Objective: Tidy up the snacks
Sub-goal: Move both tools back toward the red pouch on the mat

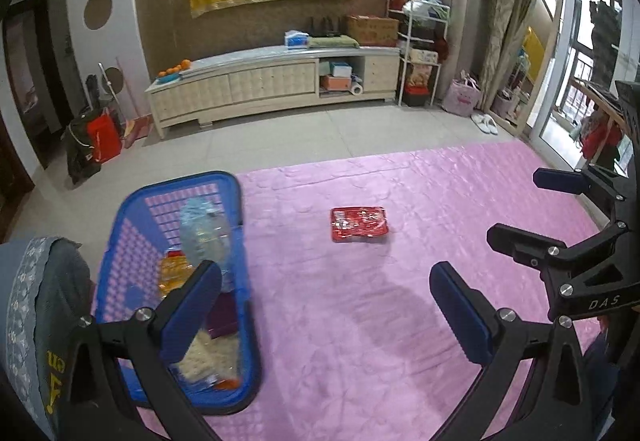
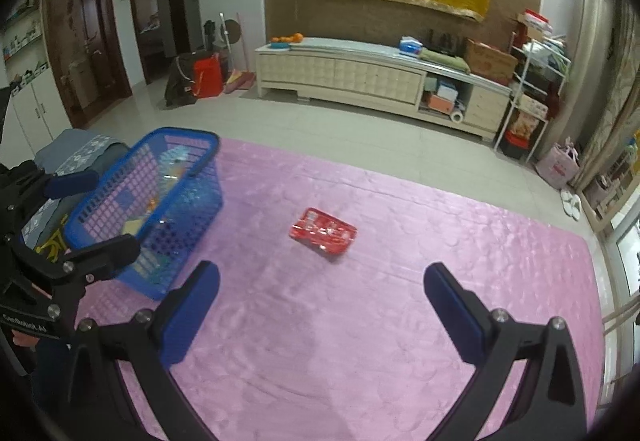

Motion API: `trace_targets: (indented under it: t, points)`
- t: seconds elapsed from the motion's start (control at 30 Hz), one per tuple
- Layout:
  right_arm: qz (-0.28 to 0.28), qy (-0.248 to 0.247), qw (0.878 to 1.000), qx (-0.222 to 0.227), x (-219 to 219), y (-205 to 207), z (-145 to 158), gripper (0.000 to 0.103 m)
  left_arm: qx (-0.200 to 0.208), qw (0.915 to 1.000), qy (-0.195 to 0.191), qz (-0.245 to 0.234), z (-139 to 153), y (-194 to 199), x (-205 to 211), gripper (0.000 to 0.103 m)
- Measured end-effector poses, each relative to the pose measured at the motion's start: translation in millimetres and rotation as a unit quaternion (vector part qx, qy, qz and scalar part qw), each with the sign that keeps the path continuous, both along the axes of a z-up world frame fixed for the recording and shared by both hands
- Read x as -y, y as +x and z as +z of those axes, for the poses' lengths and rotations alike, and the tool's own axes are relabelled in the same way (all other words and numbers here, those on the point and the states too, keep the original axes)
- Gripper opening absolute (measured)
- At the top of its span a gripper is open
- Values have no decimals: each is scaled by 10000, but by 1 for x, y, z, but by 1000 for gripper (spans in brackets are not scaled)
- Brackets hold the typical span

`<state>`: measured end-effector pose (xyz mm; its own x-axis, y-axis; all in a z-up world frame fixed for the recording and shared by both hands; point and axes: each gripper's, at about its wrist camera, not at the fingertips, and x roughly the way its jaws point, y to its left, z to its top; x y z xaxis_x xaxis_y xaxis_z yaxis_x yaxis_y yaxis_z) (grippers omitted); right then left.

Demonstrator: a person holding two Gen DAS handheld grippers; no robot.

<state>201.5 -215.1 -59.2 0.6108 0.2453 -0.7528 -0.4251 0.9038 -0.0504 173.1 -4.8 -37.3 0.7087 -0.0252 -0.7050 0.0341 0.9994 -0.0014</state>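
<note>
A flat red snack packet (image 1: pixel 359 223) lay alone on the pink quilted mat (image 1: pixel 360 321), its glossy wrapper catching the light and carrying small pale printing that was too blurred to read. It was roughly rectangular with rounded corners, lying flat near the middle of the mat, well apart from both tools and some way to the right of the basket. The blue plastic basket (image 1: pixel 132 209) stood at the mat's left edge, its walls and floor an open lattice through which the pink showed. Inside it lay a clear crinkled bag (image 1: pixel 204 233) toward the far end, a yellow-orange packet (image 1: pixel 173 273) beside that, a small purple packet (image 1: pixel 224 315), and a pale bag of crumbly or grainy snack (image 1: pixel 208 357) at the near end with an orange scrap under it. In the right wrist view the basket (image 2: pixel 120 193) appeared tilted, its far rim higher than its near one, with the same mix of wrappers dimly visible through the lattice. The left gripper (image 1: pixel 326 305) hung above the mat with its blue-padded jaws spread wide and nothing between them, its left finger overlapping the basket in the view. The right gripper (image 2: pixel 320 305) was likewise spread wide and empty, the red packet (image 2: pixel 323 235) lying ahead of it between the lines of its fingers.
</note>
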Motion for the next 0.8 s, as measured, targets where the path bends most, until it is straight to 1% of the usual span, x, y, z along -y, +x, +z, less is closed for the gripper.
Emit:
trace_targets:
  t: [0.17, 0.33, 0.5, 0.67, 0.8]
  points:
    - [-237, 24, 9997, -113, 24, 19, -11, 103, -156, 9998, 10, -102, -9, 25, 17, 103]
    - [-491, 40, 9985, -241, 42, 39, -25, 103, -341, 9992, 105, -181, -21, 55, 33, 103]
    - [-671, 113, 9967, -453, 55, 65, -41, 103, -682, 9971, 81, -321, -41, 91, 46, 103]
    - [-813, 136, 9945, -652, 65, 88, -61, 103, -1015, 9940, -67, -399, -61, 123, 56, 103]
    - [-1110, 187, 9898, -871, 73, 106, -78, 103, -1282, 9909, -105, -394, -81, 148, 62, 103]
